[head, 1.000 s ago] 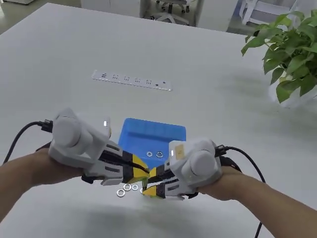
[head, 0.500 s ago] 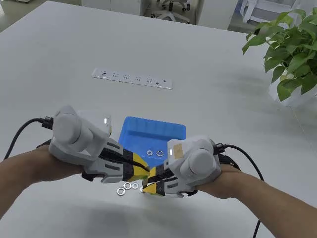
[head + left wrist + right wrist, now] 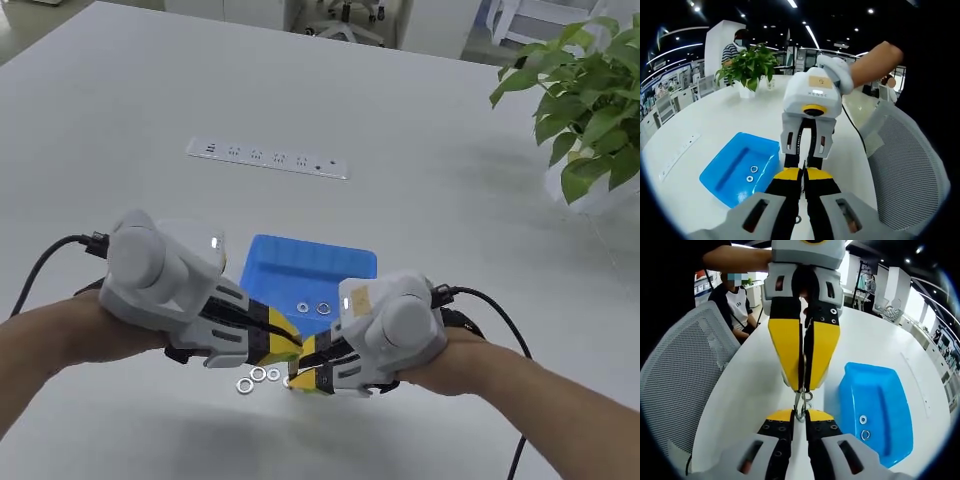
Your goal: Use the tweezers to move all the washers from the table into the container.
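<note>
My two grippers meet tip to tip just in front of the blue container [image 3: 310, 265]. The left gripper [image 3: 284, 342] [image 3: 803, 176] is shut on thin metal tweezers [image 3: 803, 367]. The right gripper [image 3: 304, 366] [image 3: 800, 416] faces it, its jaws closed on the tweezers' other end [image 3: 800, 405]. Two washers [image 3: 312, 308] [image 3: 752, 173] [image 3: 864, 426] lie in the container. Three washers [image 3: 258, 378] lie on the table just left of the right gripper's tips, beneath the left gripper's jaws.
A white power strip [image 3: 266, 160] lies on the table beyond the container. A potted plant [image 3: 585, 100] stands at the far right. A grey mesh chair [image 3: 910, 165] [image 3: 680, 370] stands behind the table's near edge.
</note>
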The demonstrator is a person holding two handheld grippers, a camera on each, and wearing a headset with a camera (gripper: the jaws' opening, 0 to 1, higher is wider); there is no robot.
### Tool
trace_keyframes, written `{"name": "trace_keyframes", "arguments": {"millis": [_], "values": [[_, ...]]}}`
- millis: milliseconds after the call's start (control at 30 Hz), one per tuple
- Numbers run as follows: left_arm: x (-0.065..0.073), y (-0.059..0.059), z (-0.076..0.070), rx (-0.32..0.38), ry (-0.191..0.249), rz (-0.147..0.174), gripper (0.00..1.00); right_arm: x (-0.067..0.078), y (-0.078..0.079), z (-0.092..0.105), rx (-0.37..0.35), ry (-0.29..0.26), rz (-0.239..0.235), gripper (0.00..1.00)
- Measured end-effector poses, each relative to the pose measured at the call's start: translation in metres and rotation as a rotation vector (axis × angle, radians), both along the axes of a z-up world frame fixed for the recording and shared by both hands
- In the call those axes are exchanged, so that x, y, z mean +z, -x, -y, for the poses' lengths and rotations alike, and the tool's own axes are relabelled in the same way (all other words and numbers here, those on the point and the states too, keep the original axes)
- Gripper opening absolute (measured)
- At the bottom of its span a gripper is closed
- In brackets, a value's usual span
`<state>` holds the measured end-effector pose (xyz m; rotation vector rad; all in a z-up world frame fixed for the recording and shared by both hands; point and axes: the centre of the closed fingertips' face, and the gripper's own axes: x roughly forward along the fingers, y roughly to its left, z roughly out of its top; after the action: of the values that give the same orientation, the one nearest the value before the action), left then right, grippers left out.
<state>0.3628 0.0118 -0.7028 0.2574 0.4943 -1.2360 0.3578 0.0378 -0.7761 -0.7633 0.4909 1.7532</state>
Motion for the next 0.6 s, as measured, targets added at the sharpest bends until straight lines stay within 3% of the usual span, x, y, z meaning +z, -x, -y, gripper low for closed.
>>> {"name": "trace_keyframes", "arguments": {"millis": [600], "values": [[0.0001,0.0004,0.0006,-0.003,-0.001,0.004,0.06,-0.0039,0.0008,-0.0027,-0.005,0.013,-0.018,0.08]]}}
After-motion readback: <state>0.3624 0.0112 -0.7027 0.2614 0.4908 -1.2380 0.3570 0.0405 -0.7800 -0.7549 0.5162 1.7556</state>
